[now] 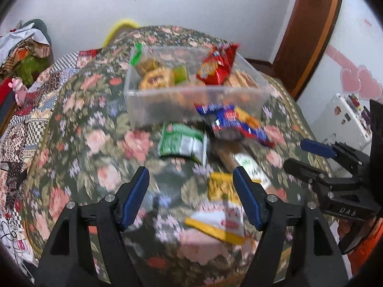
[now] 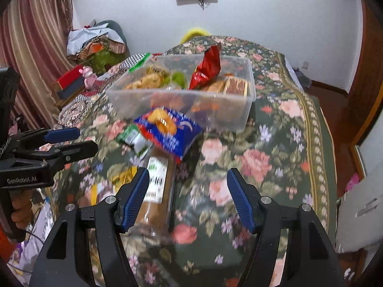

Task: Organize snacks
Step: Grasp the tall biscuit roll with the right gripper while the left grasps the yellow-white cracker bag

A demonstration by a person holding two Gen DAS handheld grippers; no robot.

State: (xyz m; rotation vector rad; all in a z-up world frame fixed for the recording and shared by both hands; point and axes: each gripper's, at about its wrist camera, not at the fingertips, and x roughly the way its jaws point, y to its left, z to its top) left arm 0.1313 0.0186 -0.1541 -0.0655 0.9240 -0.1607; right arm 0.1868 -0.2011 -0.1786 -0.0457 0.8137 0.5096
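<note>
A clear plastic bin (image 1: 167, 105) (image 2: 227, 110) stands on the floral table and holds a red packet (image 1: 217, 64) (image 2: 208, 69) and several biscuit packs. In front of it lie a blue packet (image 1: 237, 122) (image 2: 170, 131), a green packet (image 1: 182, 143) (image 2: 134, 138), a long brown pack (image 1: 227, 157) (image 2: 155, 191), a yellow packet (image 1: 221, 186) (image 2: 122, 177) and a white and yellow pack (image 1: 220, 220). My left gripper (image 1: 191, 186) (image 2: 76, 141) hovers open over the yellow packet. My right gripper (image 2: 186, 186) (image 1: 304, 155) is open, its left finger above the brown pack, nothing gripped.
The floral tablecloth (image 1: 95, 143) (image 2: 275, 155) drops off at the right edge. A patchwork-covered surface with piled clothes (image 1: 24, 47) lies to the left, a white fridge (image 1: 347, 119) and wooden door frame (image 1: 306, 35) to the right. A hand (image 2: 19, 205) grips the left handle.
</note>
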